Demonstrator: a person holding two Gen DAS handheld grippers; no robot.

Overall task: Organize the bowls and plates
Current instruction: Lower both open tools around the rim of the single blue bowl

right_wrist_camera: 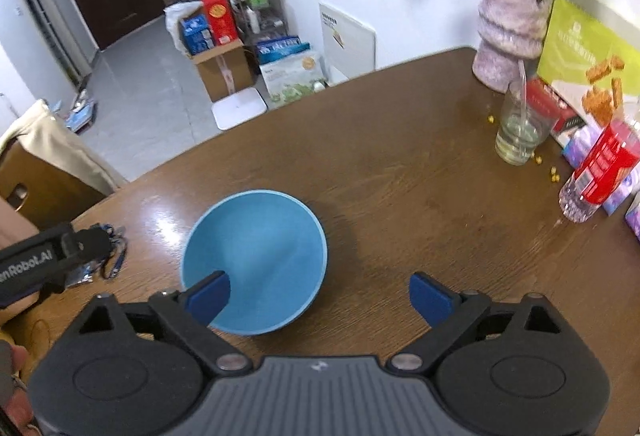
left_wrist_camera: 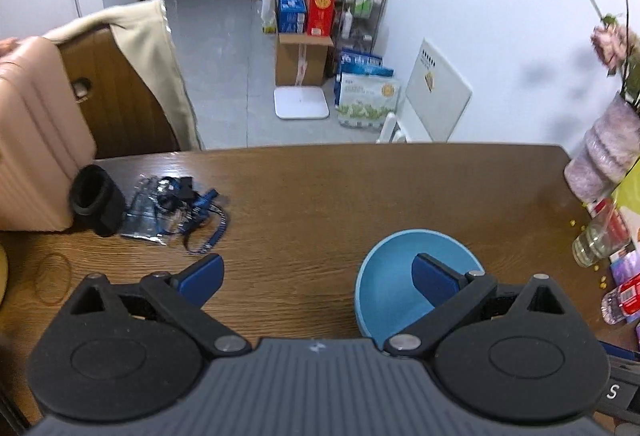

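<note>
While both pairs of tongs stand released with nothing between their blue pads, the right tongs (right_wrist_camera: 319,298) hover just above the near rim of the blue bowl (right_wrist_camera: 256,260), their left pad over the bowl's near-left wall and their right pad over bare wood beside it. The left tongs (left_wrist_camera: 318,282) come at the same bowl (left_wrist_camera: 394,284) from the other side, with one pad over its inside and the other well out over the brown wooden surface (right_wrist_camera: 400,171). The bowl sits upright and empty, alone in the middle of the surface; no plate shows in either view. It looks like a stiff, smooth-walled piece, probably plastic or glazed ware, light enough for one pair of tongs but likely slippery, so a pinch across the rim, one pad inside and one outside the wall, seems the surest hold; a glazed bowl would chip if dropped or knocked. Farther out to the right stand a drinking glass (right_wrist_camera: 520,131), a water bottle (right_wrist_camera: 596,175) and a pink vase of flowers (right_wrist_camera: 512,31), with small yellow crumbs (right_wrist_camera: 554,173) scattered between them. To the left lie a blue lanyard (left_wrist_camera: 200,220) and a black sleeve (left_wrist_camera: 96,199).
</note>
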